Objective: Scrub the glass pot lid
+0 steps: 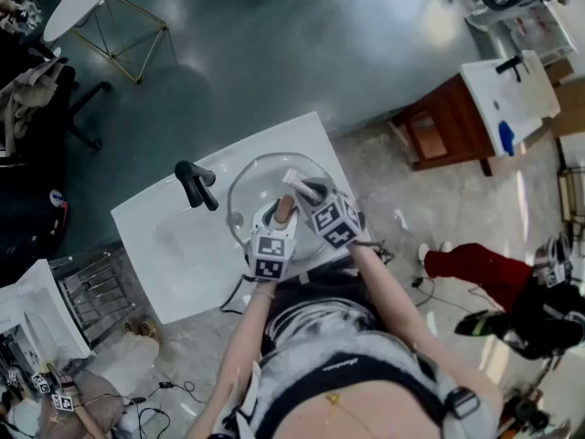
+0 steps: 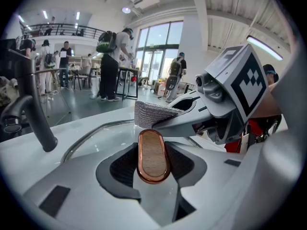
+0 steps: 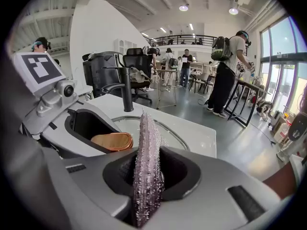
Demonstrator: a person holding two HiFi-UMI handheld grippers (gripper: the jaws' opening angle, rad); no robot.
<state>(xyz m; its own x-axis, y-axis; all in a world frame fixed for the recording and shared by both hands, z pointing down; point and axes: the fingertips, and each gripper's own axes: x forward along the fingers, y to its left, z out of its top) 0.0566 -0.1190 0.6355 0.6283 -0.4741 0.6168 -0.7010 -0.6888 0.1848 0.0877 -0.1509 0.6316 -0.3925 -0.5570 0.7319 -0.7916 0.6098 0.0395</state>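
Observation:
A glass pot lid (image 1: pixel 260 183) lies in the white sink (image 1: pixel 174 245). Its rim (image 2: pixel 91 134) curves ahead of my left gripper (image 1: pixel 279 218). That gripper is shut on the lid's oval wood-and-copper handle (image 2: pixel 153 155), which stands upright between the pads. My right gripper (image 1: pixel 309 192) is shut on a silvery mesh scrub pad (image 3: pixel 146 166), held on edge over the far right part of the lid. From the left gripper view the pad (image 2: pixel 151 113) hangs just behind the handle. The right gripper view shows the handle (image 3: pixel 112 141) to the left, inside the left gripper's jaws.
A black faucet (image 1: pixel 196 186) stands at the sink's left rim, close to the lid. A wooden cabinet with a white top (image 1: pixel 475 117) is to the right, and a wire rack (image 1: pixel 96 291) to the left. Several people stand in the hall behind.

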